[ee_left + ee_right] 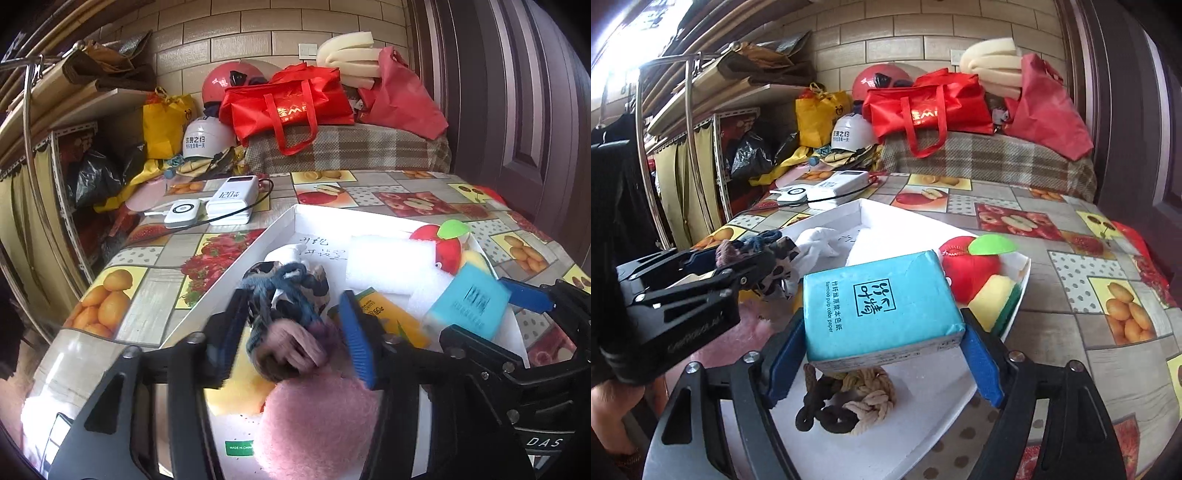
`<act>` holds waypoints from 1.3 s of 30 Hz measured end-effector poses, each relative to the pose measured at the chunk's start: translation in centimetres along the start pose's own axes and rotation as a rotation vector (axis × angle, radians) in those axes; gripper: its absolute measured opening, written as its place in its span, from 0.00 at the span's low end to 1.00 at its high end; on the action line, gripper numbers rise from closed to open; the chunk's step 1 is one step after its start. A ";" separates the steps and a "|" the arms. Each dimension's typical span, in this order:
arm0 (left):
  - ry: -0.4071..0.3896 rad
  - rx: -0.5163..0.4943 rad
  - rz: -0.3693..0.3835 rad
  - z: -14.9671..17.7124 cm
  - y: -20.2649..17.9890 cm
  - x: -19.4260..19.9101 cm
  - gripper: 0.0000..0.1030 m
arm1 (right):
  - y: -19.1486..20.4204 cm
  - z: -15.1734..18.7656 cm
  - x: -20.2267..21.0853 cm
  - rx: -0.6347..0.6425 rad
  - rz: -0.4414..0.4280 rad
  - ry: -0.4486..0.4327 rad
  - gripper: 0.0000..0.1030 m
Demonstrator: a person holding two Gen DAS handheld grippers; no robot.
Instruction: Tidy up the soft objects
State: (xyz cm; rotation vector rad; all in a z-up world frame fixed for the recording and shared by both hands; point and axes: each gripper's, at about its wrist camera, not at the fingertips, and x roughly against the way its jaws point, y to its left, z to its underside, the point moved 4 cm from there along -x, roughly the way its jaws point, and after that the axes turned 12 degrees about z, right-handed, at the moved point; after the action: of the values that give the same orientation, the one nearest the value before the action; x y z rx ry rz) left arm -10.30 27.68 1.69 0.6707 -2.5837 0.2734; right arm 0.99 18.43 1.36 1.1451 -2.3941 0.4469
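Observation:
My left gripper (291, 336) stands open over the white box (280, 229). A bundle of blue yarn and cow-patterned cloth (284, 295) lies loose between its blue pads, blurred. Below it sits a pink fluffy ball (321, 417). My right gripper (884, 362) is shut on a light-blue tissue pack (882, 306), both pads against its sides, above a knotted rope toy (849, 398). In the box also lie a plush apple (967, 269), a yellow-green sponge (993, 295), a white foam block (388, 258) and a white cloth (816, 243). The left gripper (738, 258) shows at the left of the right wrist view.
Two white power banks (232, 199) with a black cable lie on the fruit-print tablecloth (1071, 258) beyond the box. Helmets, red bags (291, 99) and a yellow bag pile up at the back. A dark door (517, 110) stands right; shelves (701, 147) stand left.

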 end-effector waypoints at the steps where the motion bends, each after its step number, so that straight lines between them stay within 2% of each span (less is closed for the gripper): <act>1: -0.015 0.001 -0.005 0.0 0.0 0.3 0.80 | 0.0 0.0 -0.1 -0.002 -0.002 0.006 0.83; 4: -0.065 0.025 0.002 0.0 0.5 1.3 0.89 | -0.2 0.0 0.2 -0.008 -0.004 -0.009 0.85; 7: -0.089 0.055 -0.023 -0.1 1.2 1.8 1.00 | 0.0 0.0 0.7 -0.002 0.002 -0.029 0.85; 13: -0.129 0.054 -0.055 -0.1 1.3 2.5 1.00 | 0.1 -0.2 1.2 0.002 0.009 -0.061 0.85; 27: -0.208 0.041 -0.063 0.0 0.8 4.3 1.00 | -0.1 -0.3 2.7 -0.007 0.022 -0.142 0.85; 39: -0.184 0.019 0.001 1.2 -2.3 6.0 1.00 | -1.5 0.9 5.6 -0.006 0.030 -0.210 0.85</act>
State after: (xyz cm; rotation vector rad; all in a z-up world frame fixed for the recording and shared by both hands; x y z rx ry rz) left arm -14.27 22.90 3.62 0.7322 -2.7591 0.2480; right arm -1.15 13.45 3.62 1.2076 -2.5933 0.3438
